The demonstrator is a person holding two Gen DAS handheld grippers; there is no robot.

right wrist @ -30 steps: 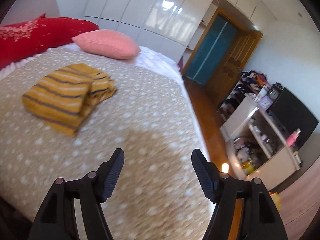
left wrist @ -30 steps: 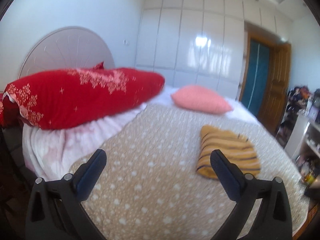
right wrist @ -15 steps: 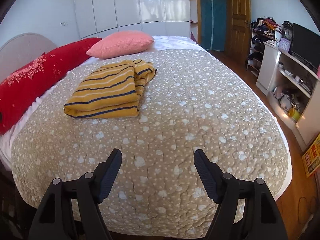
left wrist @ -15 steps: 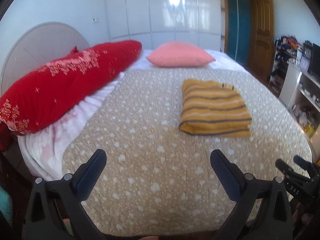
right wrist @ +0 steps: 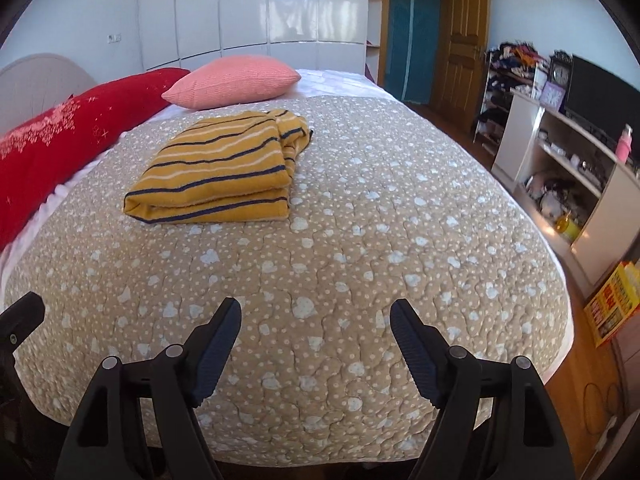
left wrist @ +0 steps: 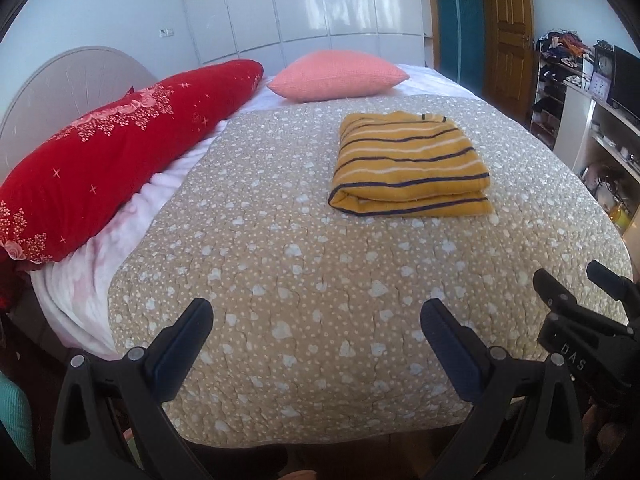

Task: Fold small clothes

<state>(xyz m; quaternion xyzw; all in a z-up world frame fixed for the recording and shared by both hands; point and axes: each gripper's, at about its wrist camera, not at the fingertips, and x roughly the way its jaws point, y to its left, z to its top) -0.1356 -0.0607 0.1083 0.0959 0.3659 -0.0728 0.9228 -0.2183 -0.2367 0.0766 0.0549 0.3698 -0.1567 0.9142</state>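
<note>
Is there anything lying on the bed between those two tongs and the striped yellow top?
Nothing visible: only bare dotted bedspread lies between both open tongs and the folded top.

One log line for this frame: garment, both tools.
striped garment: folded, on bedspread | left tool: open, empty | right tool: open, empty

A mustard-yellow striped garment (left wrist: 408,164) with thin navy and white stripes lies folded into a thick, neat rectangle on the bedspread (left wrist: 304,280). Its rounded fold faces the near edge of the bed, layers stacked flat. At the far right corner a bunched bit of fabric sticks out from under the top layer (right wrist: 298,136).
</note>
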